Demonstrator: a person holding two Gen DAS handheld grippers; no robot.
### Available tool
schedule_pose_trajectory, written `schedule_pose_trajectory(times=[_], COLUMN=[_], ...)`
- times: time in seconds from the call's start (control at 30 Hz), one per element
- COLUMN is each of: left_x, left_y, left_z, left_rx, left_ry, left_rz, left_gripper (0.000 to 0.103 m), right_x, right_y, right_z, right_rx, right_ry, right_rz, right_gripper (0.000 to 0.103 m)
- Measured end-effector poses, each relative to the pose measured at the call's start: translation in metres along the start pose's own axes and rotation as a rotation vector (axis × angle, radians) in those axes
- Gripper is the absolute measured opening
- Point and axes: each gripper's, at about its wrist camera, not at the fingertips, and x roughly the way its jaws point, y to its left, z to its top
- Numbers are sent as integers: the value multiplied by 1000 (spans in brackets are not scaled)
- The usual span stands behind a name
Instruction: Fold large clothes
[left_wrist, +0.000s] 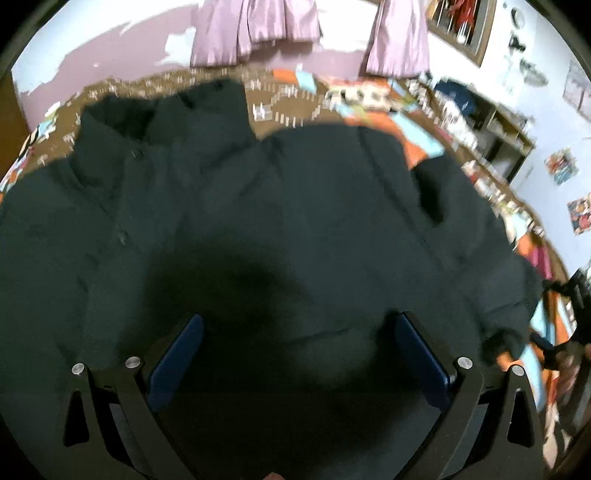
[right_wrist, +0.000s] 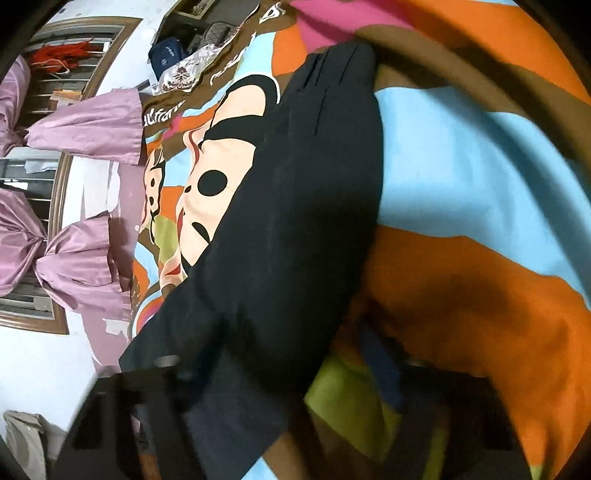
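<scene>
A large dark puffer jacket (left_wrist: 280, 206) lies spread over the bed and fills the left wrist view, collar at the far left. My left gripper (left_wrist: 299, 354) hovers just above its middle, blue pads wide apart and empty. In the right wrist view a dark sleeve of the jacket (right_wrist: 306, 206) runs from the top centre down over the colourful bedsheet (right_wrist: 480, 155). My right gripper (right_wrist: 295, 373) is low over the sleeve's near end. Its fingers are blurred, and the sleeve cloth lies over the left finger (right_wrist: 221, 398). Whether it grips the cloth is unclear.
The bedsheet is brown, orange and blue with a cartoon print (right_wrist: 207, 177). Pink curtains (left_wrist: 258, 29) hang on the far wall. A shelf unit (left_wrist: 495, 129) stands at the right of the bed. A barred window (right_wrist: 62, 70) is at the left.
</scene>
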Motion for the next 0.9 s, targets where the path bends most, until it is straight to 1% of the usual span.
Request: schedule_pose_trajectory(times=[0.03,0.07,0.13,0.23,0.3,0.37,0.43,0.47,0.5,0.53,0.57,0.63,0.67,0.7,0.77,0.8,0.83,0.87,0.9], left_x=[3,5,4,-2,-9,-21,-35,-41,-50,-59,-71,-95,-106,-118,-144,-152,-162,-171,-179], left_y=[3,8,14,22,27,41,56,63,74,83,98,119,127,139,166,173,186,197,203], left_z=[0,1,3,5,3,1,-4,-7,-11,-14,-18,-27,-33,-38,-51,-55,-61,-66,-71], left_rx=[-8,-29,-43,-20,-28,-60,-89,-99,-108,-116,-130,-157,-174,-197,-252,-276,-309,-341,-368], left_ry=[10,24,44,68,72,72,91,104,116,118,113,100,92,80,51,43,34,25,15], left_rz=[-10,-30,-55,-67,-63,-51,-26,-12,2,15,33,45,45,42,41,44,44,38,32], left_gripper=[102,102,102,102,102,102,102,102,102,102,102,102,102,102,102,102,101,101,101], right_x=[-1,-4,-16,-41,-60,-78,-96,-105,-107,-112,-112,-107,-104,-97,-81,-73,-60,-47,-39], right_y=[3,9,20,58,88,125,170,198,215,236,250,281,288,295,297,296,292,287,282], right_z=[-1,-2,-6,-9,-15,-26,-52,-75,-90,-116,-138,-198,-218,-253,-309,-328,-359,-381,-395], right_rx=[-17,-37,-68,-183,-272,-393,-564,-682,-748,-845,-915,-1105,-1164,-1268,-1431,-1484,-1575,-1641,-1681], right_ry=[-4,-21,-73,-165,-214,-273,-338,-368,-379,-388,-381,-328,-311,-282,-225,-198,-141,-93,-58], right_rz=[1,-9,6,51,94,120,139,162,178,203,219,262,273,280,285,284,269,254,243], right_gripper=[23,16,10,8,8,7,7,7,7,7,8,8,8,8,8,8,8,8,9])
